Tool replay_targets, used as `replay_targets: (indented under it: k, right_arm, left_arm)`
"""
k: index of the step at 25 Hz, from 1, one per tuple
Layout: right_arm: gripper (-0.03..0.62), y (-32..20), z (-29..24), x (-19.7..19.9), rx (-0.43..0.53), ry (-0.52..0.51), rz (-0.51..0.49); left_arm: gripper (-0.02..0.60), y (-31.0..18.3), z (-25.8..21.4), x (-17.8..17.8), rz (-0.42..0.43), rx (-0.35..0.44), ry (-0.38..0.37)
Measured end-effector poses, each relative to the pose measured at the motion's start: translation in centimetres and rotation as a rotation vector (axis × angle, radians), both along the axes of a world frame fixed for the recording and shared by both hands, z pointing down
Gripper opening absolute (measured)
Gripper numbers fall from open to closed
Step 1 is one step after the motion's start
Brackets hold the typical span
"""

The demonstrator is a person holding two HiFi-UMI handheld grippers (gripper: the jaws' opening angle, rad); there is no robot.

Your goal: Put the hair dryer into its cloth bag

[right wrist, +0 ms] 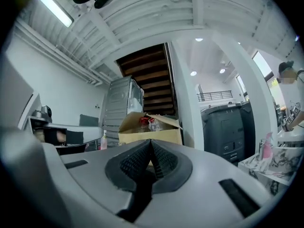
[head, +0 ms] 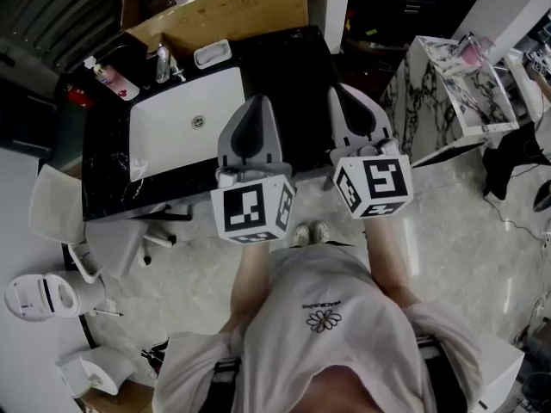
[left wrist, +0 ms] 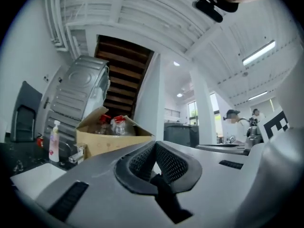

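Note:
Neither the hair dryer nor the cloth bag shows in any view. In the head view my left gripper (head: 256, 103) and right gripper (head: 346, 90) are held side by side, raised above the black counter (head: 284, 63), pointing away from the person. Both are shut with nothing between the pads. In the left gripper view the left gripper (left wrist: 155, 144) has its ribbed pads pressed together and points level toward a cardboard box (left wrist: 111, 136). The right gripper (right wrist: 151, 142) looks the same in the right gripper view, empty, pads touching.
A white sink (head: 185, 127) is set in the counter, with a faucet (head: 164, 63), a soap bottle (head: 110, 77) and a small white dish (head: 212, 53) behind it. The cardboard box (head: 224, 7) stands at the back. A marble-patterned stand (head: 456, 84) is at the right, a white chair (head: 60, 209) at the left.

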State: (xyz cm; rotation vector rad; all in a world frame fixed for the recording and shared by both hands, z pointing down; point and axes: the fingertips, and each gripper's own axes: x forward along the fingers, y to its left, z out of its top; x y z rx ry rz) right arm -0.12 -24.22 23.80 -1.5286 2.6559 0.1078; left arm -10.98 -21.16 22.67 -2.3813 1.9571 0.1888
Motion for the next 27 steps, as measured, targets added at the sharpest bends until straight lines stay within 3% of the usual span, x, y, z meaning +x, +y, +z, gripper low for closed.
replay_targets:
  k: [7, 27]
  right_arm:
    - [0.012, 1.1, 3.2, -1.0, -0.056, 0.06, -0.031]
    - [0.012, 0.7, 4.4, -0.7, -0.096, 0.058, -0.018]
  left_arm:
    - [0.017, 0.5, 3.1, -2.0, -0.084, -0.067, 0.048]
    - [0.017, -0.4, 4.4, -1.9, -0.054, -0.138, 0.047]
